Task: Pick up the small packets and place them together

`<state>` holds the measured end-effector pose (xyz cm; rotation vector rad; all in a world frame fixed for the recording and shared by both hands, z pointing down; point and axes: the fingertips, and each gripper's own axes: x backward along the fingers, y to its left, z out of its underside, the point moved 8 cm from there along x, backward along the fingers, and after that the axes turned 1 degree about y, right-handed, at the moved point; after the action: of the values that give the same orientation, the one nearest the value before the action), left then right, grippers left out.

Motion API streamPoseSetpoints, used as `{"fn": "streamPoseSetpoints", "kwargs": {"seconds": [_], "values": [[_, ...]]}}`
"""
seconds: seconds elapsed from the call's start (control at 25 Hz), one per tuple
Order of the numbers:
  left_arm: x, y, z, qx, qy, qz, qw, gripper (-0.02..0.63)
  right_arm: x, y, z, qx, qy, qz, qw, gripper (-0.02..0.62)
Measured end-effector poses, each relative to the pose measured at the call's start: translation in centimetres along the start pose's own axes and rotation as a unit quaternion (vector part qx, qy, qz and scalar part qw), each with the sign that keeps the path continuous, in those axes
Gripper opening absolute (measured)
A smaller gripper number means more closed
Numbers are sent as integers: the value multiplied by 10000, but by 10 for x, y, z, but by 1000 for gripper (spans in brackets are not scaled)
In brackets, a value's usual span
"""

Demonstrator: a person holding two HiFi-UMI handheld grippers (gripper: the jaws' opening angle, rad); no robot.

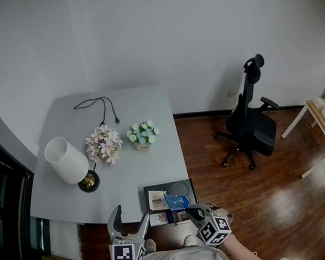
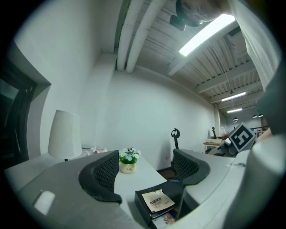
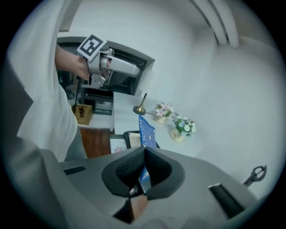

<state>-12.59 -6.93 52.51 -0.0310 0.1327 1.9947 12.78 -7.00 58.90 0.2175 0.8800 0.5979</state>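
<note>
I am clamping my right gripper (image 3: 144,151) on the blue packet's (image 3: 146,130) near end over the black tray (image 1: 186,185), my left gripper (image 2: 145,162) gaping empty to its left.

cool, dim, low-contrast light is recorded throughout. a ceiling strip light (image 2: 206,34) is blown out. soft glare is noted on the wooden floor (image 1: 280,200). both gripper views are bowed by fisheye, corners blacked; the blue packet (image 3: 146,129) is rendered soft near the lens.

Part of blue packet (image 3: 146,129) within right gripper (image 3: 144,150)
</note>
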Motion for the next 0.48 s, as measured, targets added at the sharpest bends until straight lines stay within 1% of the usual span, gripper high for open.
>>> {"fn": "streamPoseSetpoints", "kwargs": {"seconds": [0.04, 0.12, 0.2, 0.28, 0.36, 0.4, 0.48], "values": [[-2, -2, 0, -4, -3, 40, 10000, 385, -6, -5, 8, 171, 156, 83, 9997, 9], [-4, -7, 0, 8, -7, 107, 9999, 385, -23, -11, 25, 515, 499, 67, 9974, 9], [-6, -11, 0, 21, -13, 152, 9999, 385, -43, -13, 42, 845, 827, -64, 9930, 11], [-7, -12, -1, 15, -14, 171, 9999, 385, -59, -11, 54, 1106, 1054, -236, 9880, 11], [-6, -11, -1, -10, -2, 161, 9999, 385, -72, -8, 62, 1207, 1213, -420, 9844, 22], [-6, -11, -2, -16, 5, 145, 9999, 385, -76, -7, 64, 1170, 1278, -478, 9837, 42], [-4, -10, -2, -27, 17, 116, 9999, 385, -81, -7, 66, 1022, 1347, -510, 9843, 50]]}}
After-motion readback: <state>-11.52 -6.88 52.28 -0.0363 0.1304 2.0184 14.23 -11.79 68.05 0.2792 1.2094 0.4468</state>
